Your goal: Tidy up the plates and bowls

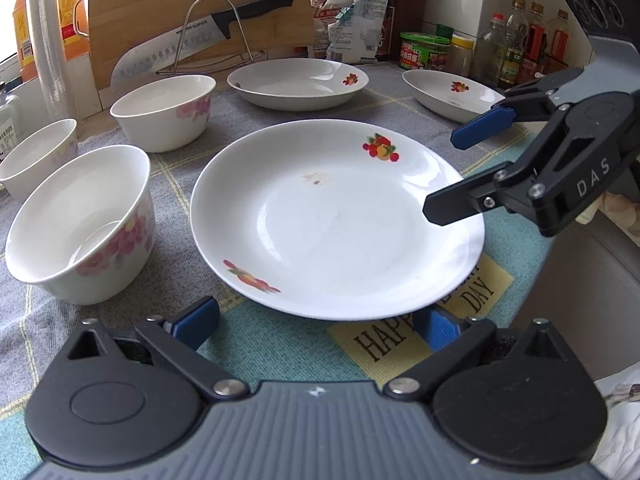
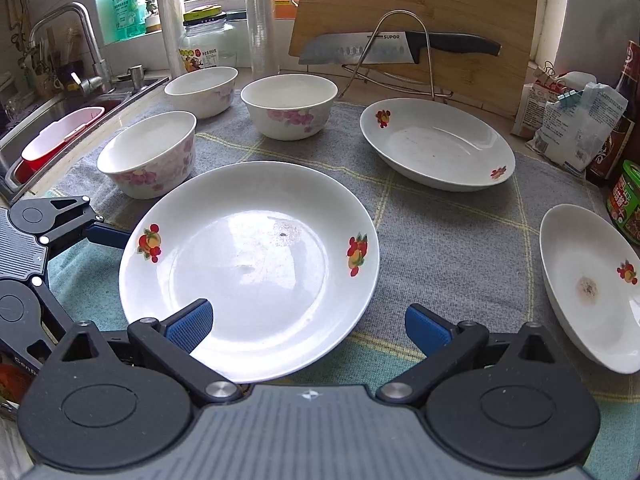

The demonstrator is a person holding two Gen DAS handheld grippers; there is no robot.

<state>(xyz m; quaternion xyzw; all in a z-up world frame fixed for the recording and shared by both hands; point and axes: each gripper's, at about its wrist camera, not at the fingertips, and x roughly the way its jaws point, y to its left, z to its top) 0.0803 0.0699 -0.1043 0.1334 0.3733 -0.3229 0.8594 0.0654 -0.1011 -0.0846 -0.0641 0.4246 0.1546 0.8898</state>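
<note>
A white plate with fruit prints (image 1: 336,220) (image 2: 256,268) lies on the grey cloth in front of both grippers. My left gripper (image 1: 316,326) is open, its fingers wide at the plate's near rim. My right gripper (image 2: 308,328) (image 1: 448,176) is open, one finger over the plate's edge, the other outside it. Two more fruit plates lie beyond, one at the back (image 1: 298,82) (image 2: 436,144) and one at the right (image 1: 452,94) (image 2: 592,292). Three white bowls with pink flowers stand left: a near one (image 1: 80,224) (image 2: 148,154), a middle one (image 1: 164,110) (image 2: 290,106) and a far one (image 1: 38,156) (image 2: 202,90).
A wooden cutting board (image 2: 416,8) and a knife (image 2: 396,48) on a wire rack stand at the back. Bottles and jars (image 1: 516,44) line the back right. A sink (image 2: 60,120) with a tap lies beyond the bowls. Bags (image 2: 568,124) lie by the board.
</note>
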